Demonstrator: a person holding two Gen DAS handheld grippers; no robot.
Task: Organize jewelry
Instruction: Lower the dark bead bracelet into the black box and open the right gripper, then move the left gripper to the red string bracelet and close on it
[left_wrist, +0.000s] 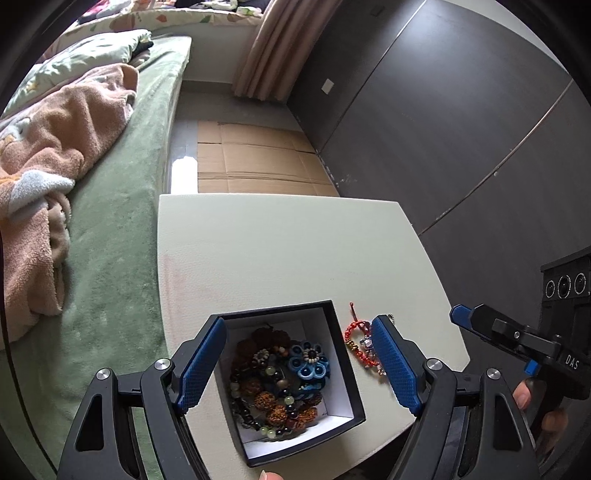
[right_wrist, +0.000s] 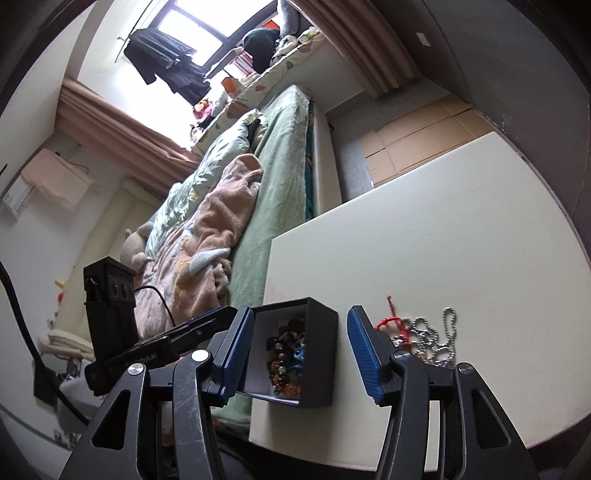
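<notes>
Framing jewelry box (left_wrist: 343, 373) between open left jaws | red bracelet (right_wrist: 391, 325) beside open right jaws

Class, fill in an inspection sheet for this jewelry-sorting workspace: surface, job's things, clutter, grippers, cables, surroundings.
Surface: white table, mostly bare.
Job's things: black box holding beaded bracelets; red cord bracelet and silver ball chain lie on the table beside it.
Clutter: nothing seen.
Grippers: left hand-held gripper open over the box; right hand-held gripper open, holding nothing.
Cables: black cable by the left hand-held gripper.
Surroundings: bed, pink blanket, cardboard on floor.
</notes>
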